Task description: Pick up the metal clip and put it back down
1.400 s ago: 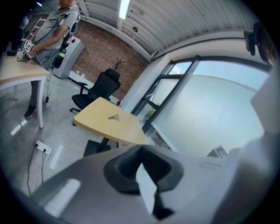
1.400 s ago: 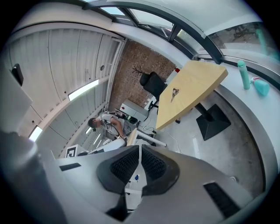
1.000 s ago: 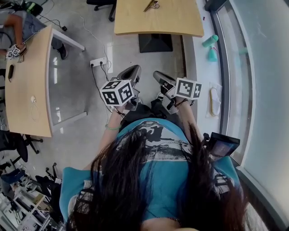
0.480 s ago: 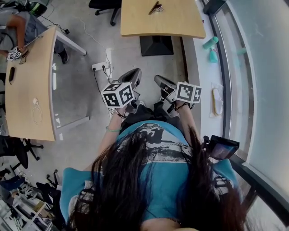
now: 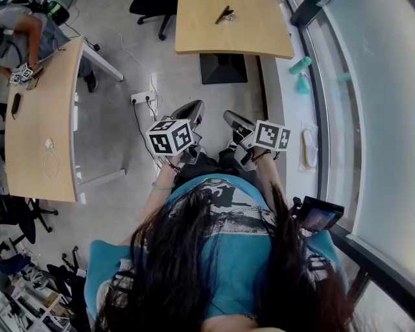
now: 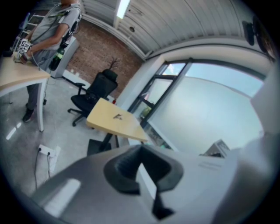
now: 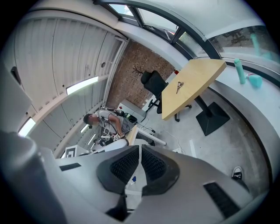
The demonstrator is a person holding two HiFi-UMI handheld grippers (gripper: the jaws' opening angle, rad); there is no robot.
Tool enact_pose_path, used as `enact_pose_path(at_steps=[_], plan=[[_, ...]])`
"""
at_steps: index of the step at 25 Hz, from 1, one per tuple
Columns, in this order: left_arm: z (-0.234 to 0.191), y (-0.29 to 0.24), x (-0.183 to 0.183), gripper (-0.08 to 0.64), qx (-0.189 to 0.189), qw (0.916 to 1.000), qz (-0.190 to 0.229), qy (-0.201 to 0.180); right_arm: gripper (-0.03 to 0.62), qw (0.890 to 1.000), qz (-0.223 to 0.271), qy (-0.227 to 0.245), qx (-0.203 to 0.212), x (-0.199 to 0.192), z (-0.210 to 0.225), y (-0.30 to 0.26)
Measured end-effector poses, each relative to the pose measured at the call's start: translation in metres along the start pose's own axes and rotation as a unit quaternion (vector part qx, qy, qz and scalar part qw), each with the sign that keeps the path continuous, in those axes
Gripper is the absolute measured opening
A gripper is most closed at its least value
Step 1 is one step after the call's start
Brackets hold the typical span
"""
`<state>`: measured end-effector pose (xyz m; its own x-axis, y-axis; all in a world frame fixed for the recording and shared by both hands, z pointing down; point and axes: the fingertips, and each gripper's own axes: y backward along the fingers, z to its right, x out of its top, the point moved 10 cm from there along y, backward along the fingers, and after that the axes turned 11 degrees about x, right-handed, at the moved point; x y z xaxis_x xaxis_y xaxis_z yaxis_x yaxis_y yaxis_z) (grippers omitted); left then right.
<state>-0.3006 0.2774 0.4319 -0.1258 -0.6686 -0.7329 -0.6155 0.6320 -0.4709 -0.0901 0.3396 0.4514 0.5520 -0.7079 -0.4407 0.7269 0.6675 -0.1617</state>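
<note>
The metal clip (image 5: 224,13) lies on the far wooden table (image 5: 259,32), well ahead of both grippers. It also shows small in the left gripper view as the clip (image 6: 117,116) and in the right gripper view as the clip (image 7: 179,86). My left gripper (image 5: 189,109) and right gripper (image 5: 233,120) are held side by side close to the body, above the floor. The left gripper (image 6: 141,151) is shut with nothing in it. The right gripper (image 7: 140,151) is shut too, its pads almost touching and nothing between them.
A black table base (image 5: 222,67) stands under the far table. A second wooden desk (image 5: 39,130) is at the left, with a person (image 5: 26,32) at it. A power strip (image 5: 141,97) lies on the floor. Teal bottles (image 5: 301,65) stand on the window sill. A black chair (image 5: 152,6) is near the table.
The head view has drifted a little, so the far table and clip sit slightly lower and further right. Both grippers stay shut and close to the body.
</note>
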Motion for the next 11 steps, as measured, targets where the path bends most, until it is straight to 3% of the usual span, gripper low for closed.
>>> enact_pose_path(at_steps=[11], plan=[[0.0036,0.0080,-0.0030,0.003,-0.005,1.0000,0.005,-0.004,0.031,1.000,0.003,0.007,0.001,-0.0048,-0.0055,0.0044]])
